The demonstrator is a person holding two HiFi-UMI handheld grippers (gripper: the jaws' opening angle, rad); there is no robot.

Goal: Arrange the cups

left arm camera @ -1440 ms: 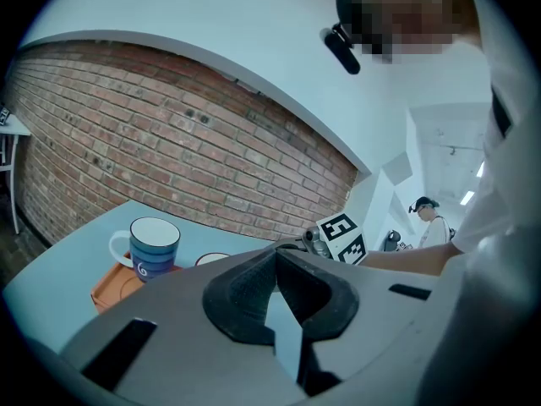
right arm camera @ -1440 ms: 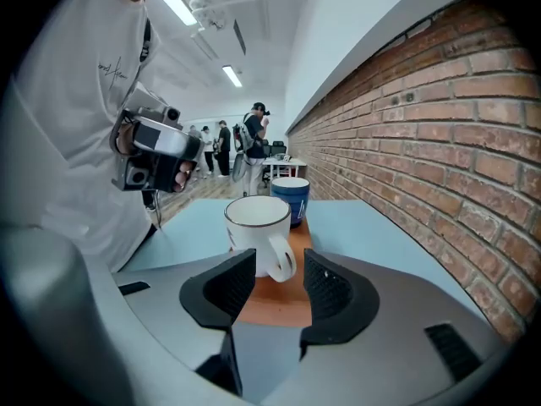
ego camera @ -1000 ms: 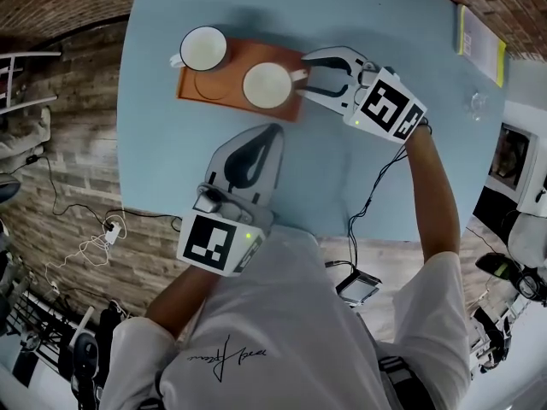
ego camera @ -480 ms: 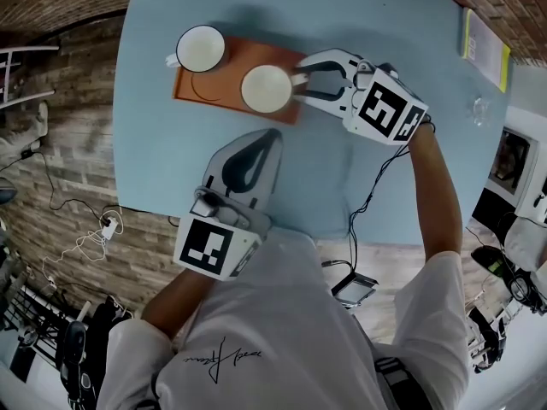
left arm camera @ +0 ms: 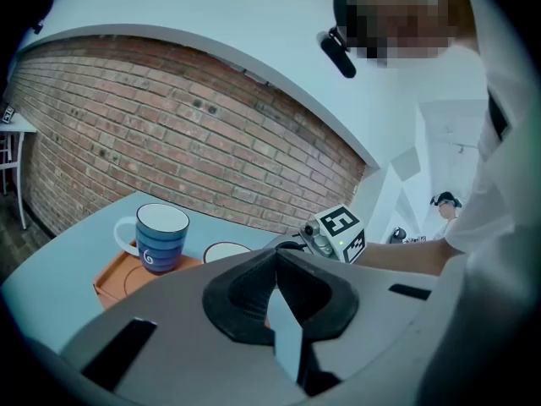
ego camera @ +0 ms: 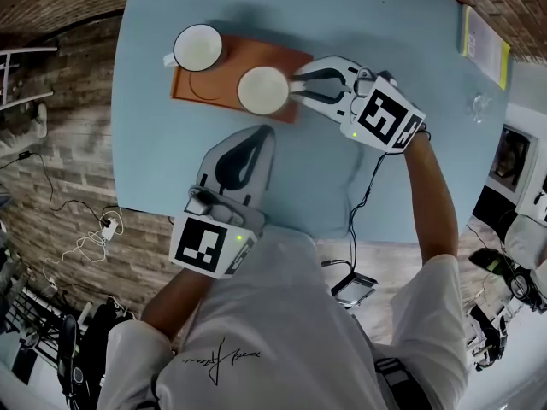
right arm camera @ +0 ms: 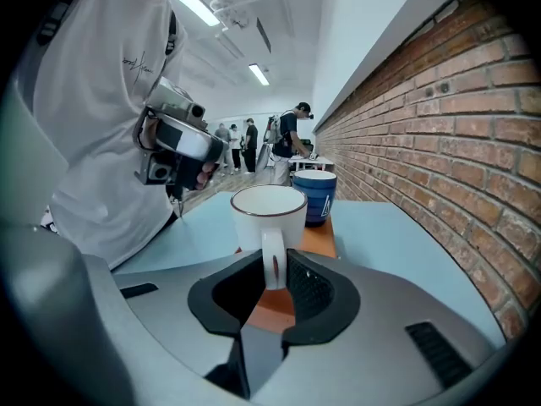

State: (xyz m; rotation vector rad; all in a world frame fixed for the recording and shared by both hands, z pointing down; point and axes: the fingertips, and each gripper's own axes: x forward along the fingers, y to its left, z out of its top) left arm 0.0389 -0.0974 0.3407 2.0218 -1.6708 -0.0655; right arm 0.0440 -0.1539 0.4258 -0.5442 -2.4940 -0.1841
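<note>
Much tray (right arm camera: 321,237) hides behind white cup (right arm camera: 269,210) (right gripper (right arm camera: 272,267) pinches handle).

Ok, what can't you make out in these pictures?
Head view: print on the booklet is too small to read.
Head view: the clear object beside it is too small to identify.
Left gripper view: the white cup shows only its rim; the left gripper hides the rest.

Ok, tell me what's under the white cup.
The white cup stands on the orange tray, which lies on the blue table. A ring mark shows on the tray's bare part; whether one lies under this cup is covered.
</note>
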